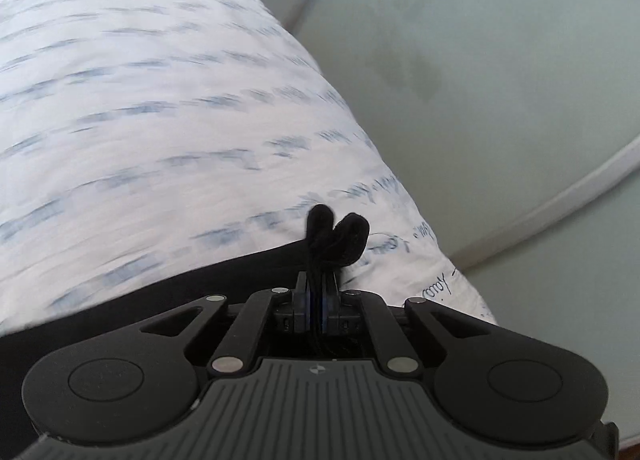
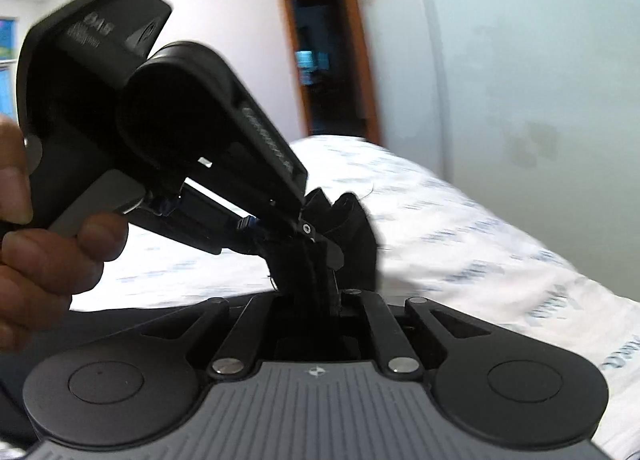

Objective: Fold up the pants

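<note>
Left wrist view, nearest: the left gripper (image 1: 316, 296) has its jaws drawn together on a bunched fold of the black pants (image 1: 340, 236), which rises in two rounded lobes just past the fingertips. More black cloth trails off to the left along the near edge of the bed. Beyond it lies the white bedsheet (image 1: 160, 99) with blue printed lettering, blurred. Farther right is a pale grey-green wall (image 1: 480, 79).

Right wrist view, nearest: the right gripper (image 2: 320, 292) is likewise closed on black pants cloth (image 2: 360, 227), lifted above the sheet (image 2: 460, 219). Just beyond, the left gripper (image 2: 308, 232) reaches in from upper left, its tips pinching the same bunch; a hand (image 2: 44, 227) holds its handle. Farthest: a wooden door frame (image 2: 352, 39) and pale walls.
</note>
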`<action>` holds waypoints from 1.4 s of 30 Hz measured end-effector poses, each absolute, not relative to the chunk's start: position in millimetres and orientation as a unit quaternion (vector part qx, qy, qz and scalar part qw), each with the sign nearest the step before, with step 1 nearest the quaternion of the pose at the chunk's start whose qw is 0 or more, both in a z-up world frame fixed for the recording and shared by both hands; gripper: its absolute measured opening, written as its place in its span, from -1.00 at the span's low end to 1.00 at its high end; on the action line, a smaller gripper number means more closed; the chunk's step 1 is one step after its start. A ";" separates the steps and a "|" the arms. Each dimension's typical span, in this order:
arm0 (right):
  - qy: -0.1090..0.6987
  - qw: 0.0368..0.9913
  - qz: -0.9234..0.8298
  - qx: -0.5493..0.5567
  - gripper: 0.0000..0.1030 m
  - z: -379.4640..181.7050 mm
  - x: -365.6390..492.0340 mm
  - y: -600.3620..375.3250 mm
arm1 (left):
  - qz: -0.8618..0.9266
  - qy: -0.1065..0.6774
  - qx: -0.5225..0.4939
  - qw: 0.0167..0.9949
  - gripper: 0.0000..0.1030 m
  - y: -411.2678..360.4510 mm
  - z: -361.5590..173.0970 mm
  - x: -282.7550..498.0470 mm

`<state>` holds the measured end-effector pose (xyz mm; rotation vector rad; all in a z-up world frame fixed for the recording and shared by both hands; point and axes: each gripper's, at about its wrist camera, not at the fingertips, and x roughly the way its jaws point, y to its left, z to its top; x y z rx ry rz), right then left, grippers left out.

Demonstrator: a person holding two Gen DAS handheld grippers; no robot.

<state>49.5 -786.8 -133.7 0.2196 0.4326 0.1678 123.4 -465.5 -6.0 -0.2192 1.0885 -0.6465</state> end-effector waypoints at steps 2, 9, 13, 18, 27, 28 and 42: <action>0.208 0.966 0.120 0.090 -0.93 -122.4 42.8 -760.0 | -0.276 0.497 -0.134 0.812 -0.86 -419.9 -0.4 111.5; 0.219 0.937 0.272 -0.029 -0.93 -108.0 25.8 -639.6 | -0.162 0.489 -0.247 0.821 -0.84 -260.2 -17.9 69.8; 0.231 0.914 0.327 -0.073 -0.92 -109.2 15.0 -584.6 | -0.120 0.484 -0.295 0.815 -0.87 -200.5 -31.2 49.2; 0.226 0.896 0.357 -0.135 -0.92 -109.4 -3.4 -532.8 | -0.100 0.478 -0.343 0.802 -0.85 -153.8 -47.8 37.1; 0.223 0.884 0.365 -0.186 -0.92 -124.3 -12.0 -482.3 | -0.097 0.465 -0.385 0.791 -0.85 -123.5 -67.4 24.9; 0.222 0.883 0.368 -0.186 -0.92 -125.0 -8.9 -482.2 | -0.094 0.462 -0.387 0.793 -0.85 -120.9 -68.0 22.1; 0.216 0.857 0.419 -0.210 -0.84 -137.2 -8.2 -471.3 | -0.051 0.451 -0.387 0.803 -0.84 -96.0 -73.2 -3.7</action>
